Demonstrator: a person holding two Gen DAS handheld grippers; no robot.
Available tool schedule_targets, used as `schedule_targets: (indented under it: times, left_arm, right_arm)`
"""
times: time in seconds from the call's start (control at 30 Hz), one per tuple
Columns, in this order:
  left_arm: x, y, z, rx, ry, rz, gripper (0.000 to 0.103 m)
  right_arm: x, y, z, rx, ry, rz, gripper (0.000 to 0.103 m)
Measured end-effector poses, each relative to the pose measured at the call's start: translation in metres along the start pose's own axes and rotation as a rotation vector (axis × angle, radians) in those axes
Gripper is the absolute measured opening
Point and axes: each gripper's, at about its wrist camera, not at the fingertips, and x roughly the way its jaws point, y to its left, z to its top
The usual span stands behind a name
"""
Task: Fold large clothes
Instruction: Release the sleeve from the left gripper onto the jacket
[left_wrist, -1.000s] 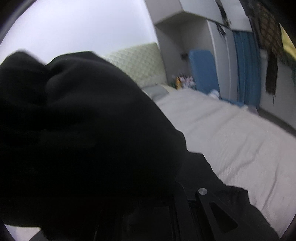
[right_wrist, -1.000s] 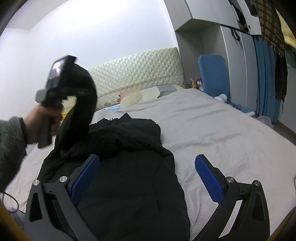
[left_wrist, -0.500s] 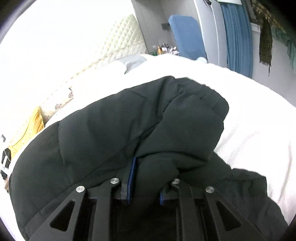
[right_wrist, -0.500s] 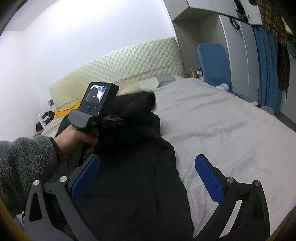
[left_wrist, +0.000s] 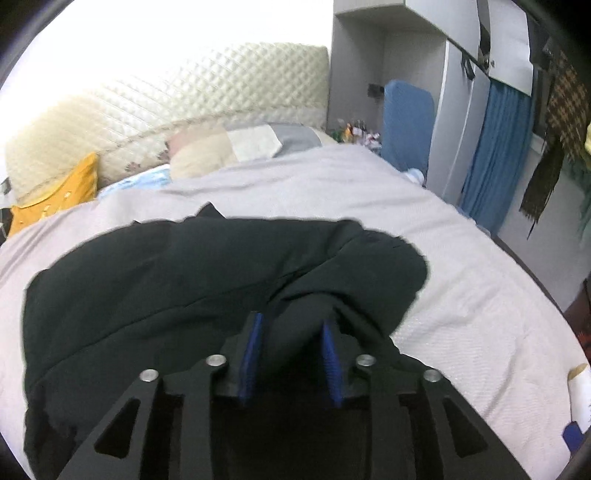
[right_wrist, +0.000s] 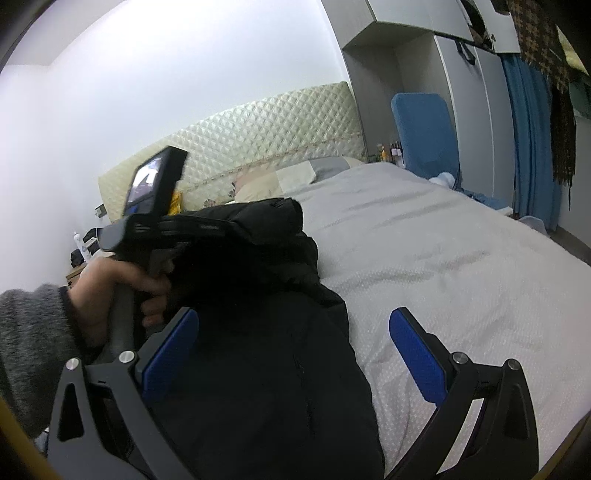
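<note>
sleeve (left_wrist: 354, 273) now laid down | left gripper (left_wrist: 291, 332) opening | bed (left_wrist: 461, 295) rightward bare

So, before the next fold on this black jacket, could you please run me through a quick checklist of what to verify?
1. Left gripper letting go: its jaws are opening, a fold of the jacket sits between the pads. Not ok yet.
2. Right gripper free: jaws wide apart, nothing between them. Ok.
3. Sleeve laid over the body of the jacket: ok.
4. Jacket flat: bunched up near the left gripper. Not ok.
5. Room on the bed beside the jacket: bare cover on that side. Ok.
6. Lower hem straight: out of view. Cannot tell.
</note>
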Motion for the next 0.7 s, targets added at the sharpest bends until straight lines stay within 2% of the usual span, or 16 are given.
schedule_targets:
  times: [0.07,0.1,0.27,0.43,0.53,0.7]
  left_arm:
    - [-0.023,0.001,0.000,0.001,-0.054,0.005,0.059]
    - [-0.035,0.001,0.001,0.005,-0.079,0.008,0.063]
    - [-0.097,0.004,0.007,0.023,-0.159,0.017,0.063]
    - [-0.155,0.011,-0.005,0.025,-0.213,0.033,0.063]
    - [-0.195,0.021,-0.025,0.000,-0.227,0.030,0.063]
    - [-0.238,0.032,-0.062,-0.023,-0.232,0.047,0.063]
  right_arm:
    - [-0.002,0.001,0.000,-0.005,-0.005,-0.001,0.103]
    - [-0.003,0.001,0.000,-0.006,-0.006,0.000,0.103]
    - [-0.011,0.005,0.002,-0.024,-0.036,0.015,0.103]
    - [-0.021,0.018,0.003,-0.070,-0.065,0.044,0.103]
    - [-0.026,0.026,0.002,-0.091,-0.081,0.057,0.103]
    - [-0.034,0.040,-0.002,-0.145,-0.076,0.068,0.103]
